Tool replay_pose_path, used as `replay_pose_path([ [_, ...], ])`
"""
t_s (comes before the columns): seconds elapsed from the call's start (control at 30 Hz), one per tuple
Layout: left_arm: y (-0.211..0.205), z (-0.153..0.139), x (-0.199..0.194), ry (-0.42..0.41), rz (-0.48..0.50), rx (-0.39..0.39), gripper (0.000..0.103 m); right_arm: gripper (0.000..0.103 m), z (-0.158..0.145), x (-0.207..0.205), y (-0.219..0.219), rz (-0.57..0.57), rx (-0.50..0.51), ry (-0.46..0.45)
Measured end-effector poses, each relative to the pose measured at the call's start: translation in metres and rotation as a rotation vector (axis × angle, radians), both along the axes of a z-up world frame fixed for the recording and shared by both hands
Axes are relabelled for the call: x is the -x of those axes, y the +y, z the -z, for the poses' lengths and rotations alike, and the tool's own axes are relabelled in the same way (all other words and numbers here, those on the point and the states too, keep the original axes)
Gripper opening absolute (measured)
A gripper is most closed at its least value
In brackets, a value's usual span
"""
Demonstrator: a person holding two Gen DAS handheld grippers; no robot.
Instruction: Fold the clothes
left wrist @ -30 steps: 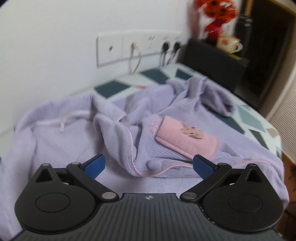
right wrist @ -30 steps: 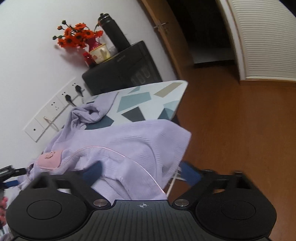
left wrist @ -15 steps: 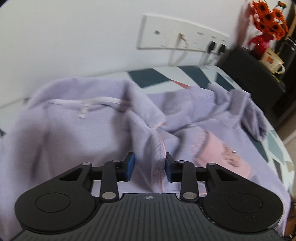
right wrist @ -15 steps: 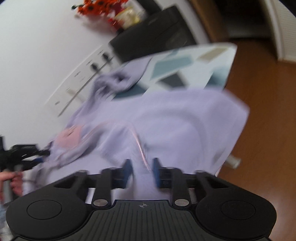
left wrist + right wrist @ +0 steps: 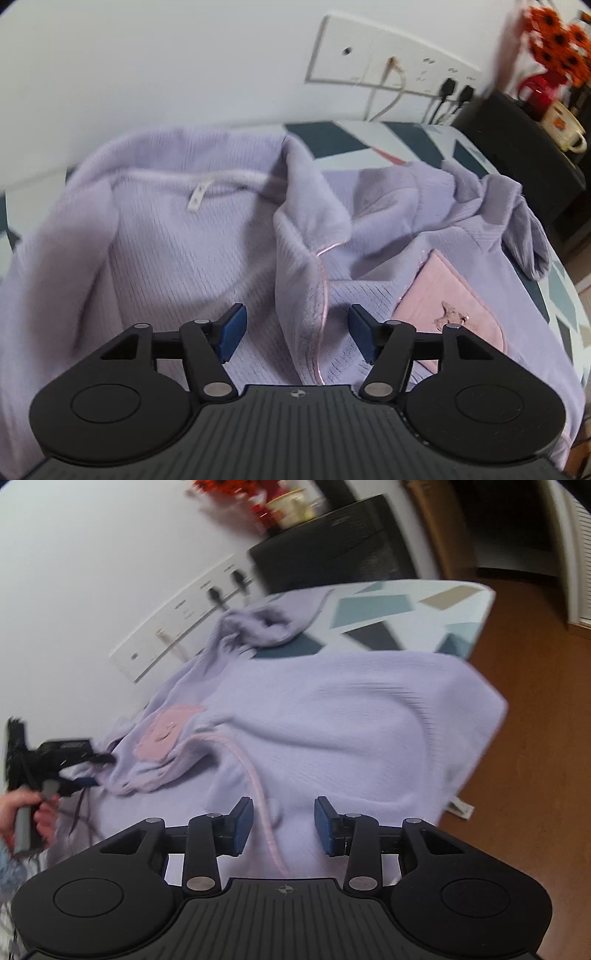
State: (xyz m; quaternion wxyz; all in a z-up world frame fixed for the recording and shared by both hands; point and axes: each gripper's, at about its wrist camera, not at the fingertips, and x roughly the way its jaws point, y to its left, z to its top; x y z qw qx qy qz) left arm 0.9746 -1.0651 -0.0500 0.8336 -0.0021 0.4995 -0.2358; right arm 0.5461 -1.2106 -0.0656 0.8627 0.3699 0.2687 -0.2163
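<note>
So the biggest thing here is the ironing board (image 5: pixel 402 602) with the geometric-print cover, bare at its far end around 1 o'clock in the right wrist view. That view also gets the wood floor (image 5: pixel 535 775) along 3 o'clock, which the left wrist view barely shows.

Spread across most of the board is the lilac cardigan (image 5: pixel 177 266), lying open and rumpled, one corner hanging off the board edge on the floor side. The left wrist view shows the inside of the neckline with a small white label (image 5: pixel 194 201) at 11 o'clock; the right wrist view doesn't catch that. A bunched sleeve (image 5: pixel 517 218) sits at 2 o'clock.

Black cabinet (image 5: pixel 528 155) at the far end, with orange flowers (image 5: pixel 557 48) and a cup (image 5: pixel 563 125) on top. White outlet strip (image 5: pixel 388 62) on the wall, 2 black plugs in it.

Pink pocket (image 5: pixel 450 295) is at 3 o'clock in the left view.

Left gripper (image 5: pixel 293 332): jaws apart and opening, the pink-piped front edge (image 5: pixel 321 295) lying between the pads without being pinched. Right gripper (image 5: pixel 283 825): same deal, opening, pink piping between the pads, not pressed. Only the right view shows the person's hand (image 5: pixel 33 819) at 9 o'clock holding the left gripper.
</note>
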Motion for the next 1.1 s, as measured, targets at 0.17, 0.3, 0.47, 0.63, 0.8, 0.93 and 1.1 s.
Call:
replay_pose_path([
  [0.17, -0.002, 0.009, -0.002, 0.04, 0.005, -0.049, 0.039, 0.023, 0.012, -0.015, 0.016, -0.064, -0.003, 0.068],
  [0.3, -0.005, 0.0, -0.004, 0.029, 0.037, -0.066, 0.011, 0.009, 0.015, -0.014, 0.02, -0.045, 0.015, 0.121],
  [0.47, -0.002, -0.038, -0.008, -0.037, 0.069, 0.031, 0.011, 0.008, -0.053, 0.02, 0.026, 0.127, 0.254, 0.051],
  [0.63, 0.003, -0.043, -0.002, -0.058, 0.155, 0.012, 0.011, 0.008, -0.066, 0.041, 0.055, 0.094, 0.251, 0.078],
  [0.8, 0.017, -0.02, -0.001, -0.043, 0.141, -0.06, 0.011, 0.008, -0.024, 0.038, 0.085, -0.057, 0.089, 0.227],
  [0.93, 0.026, -0.02, -0.001, -0.076, 0.117, -0.06, 0.011, 0.008, -0.01, 0.039, 0.094, -0.066, 0.026, 0.205],
  [1.1, 0.03, -0.036, 0.003, -0.16, 0.091, -0.038, 0.011, 0.008, -0.013, 0.038, 0.094, -0.099, -0.002, 0.182],
])
